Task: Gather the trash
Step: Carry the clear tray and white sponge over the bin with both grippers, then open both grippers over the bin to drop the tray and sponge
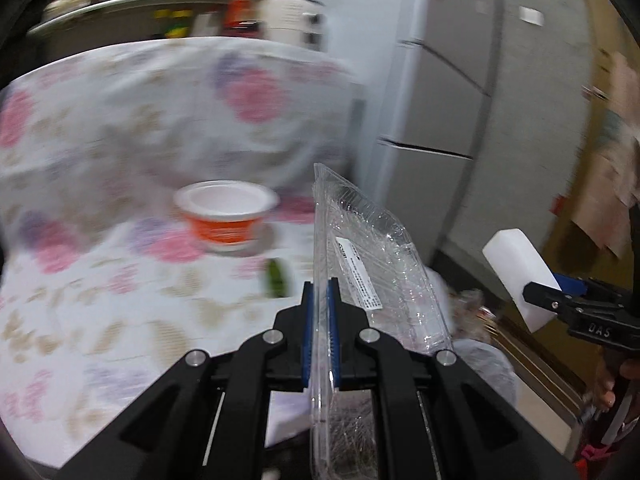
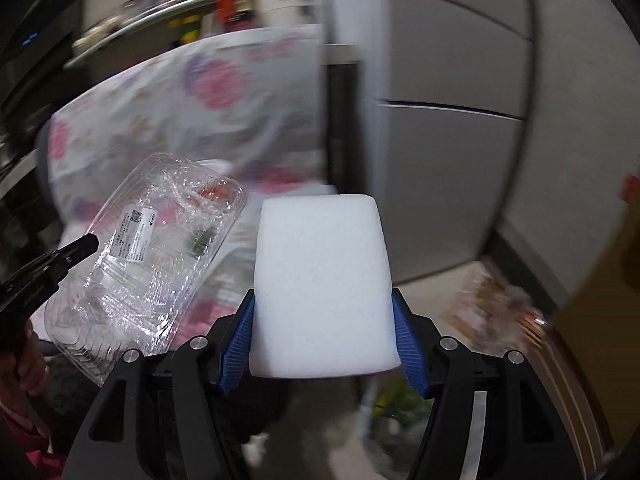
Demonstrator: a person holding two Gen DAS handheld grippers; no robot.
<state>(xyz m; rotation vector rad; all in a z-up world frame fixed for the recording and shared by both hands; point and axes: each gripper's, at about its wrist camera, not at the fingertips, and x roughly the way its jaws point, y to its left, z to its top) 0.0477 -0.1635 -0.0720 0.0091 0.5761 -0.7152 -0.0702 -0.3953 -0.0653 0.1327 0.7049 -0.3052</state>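
Left wrist: orange cup (image 1: 226, 216) visible.

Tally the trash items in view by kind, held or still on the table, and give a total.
Clear plastic clamshell container: 1
White foam block: 1
Orange-and-white plastic cup: 1
Small green scrap: 1
Total: 4

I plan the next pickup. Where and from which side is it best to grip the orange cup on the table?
Probably grip the orange cup by its white rim, coming from above. It stands upright and open on the flowered table, so one finger can go inside and one outside the wall. Both grippers are full now: the left gripper holds the clear tray, the right gripper the white foam block.
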